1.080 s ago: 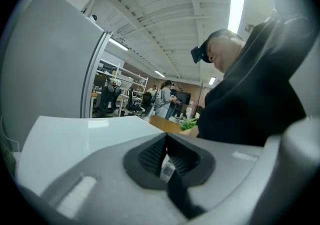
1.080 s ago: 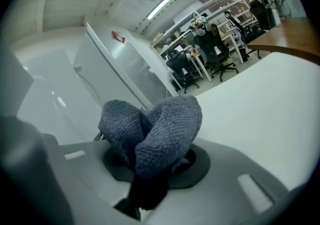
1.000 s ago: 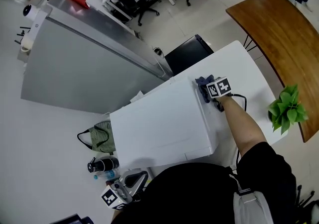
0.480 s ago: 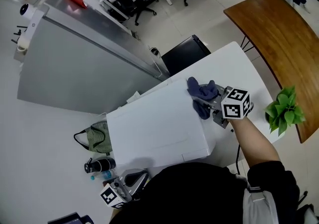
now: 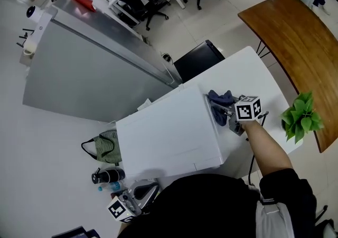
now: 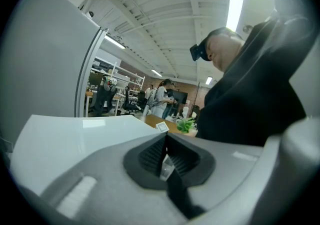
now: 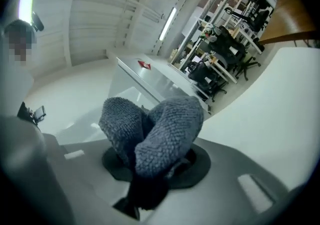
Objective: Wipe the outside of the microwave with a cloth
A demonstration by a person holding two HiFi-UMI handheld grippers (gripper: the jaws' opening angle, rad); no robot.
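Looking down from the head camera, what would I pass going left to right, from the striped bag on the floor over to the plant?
In order: green striped bag → white microwave → dark blue cloth → green plant.

Open room over microwave (image 5: pixel 163 136) top; plant (image 5: pixel 302 118) close at right

Bright ceiling strips, fisheye-warped edges

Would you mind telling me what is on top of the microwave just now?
The microwave has a bare white top. The only thing there is the blue-grey cloth, clamped in the right gripper, bunched at the far right edge. The strip of edge beneath the cloth is covered.
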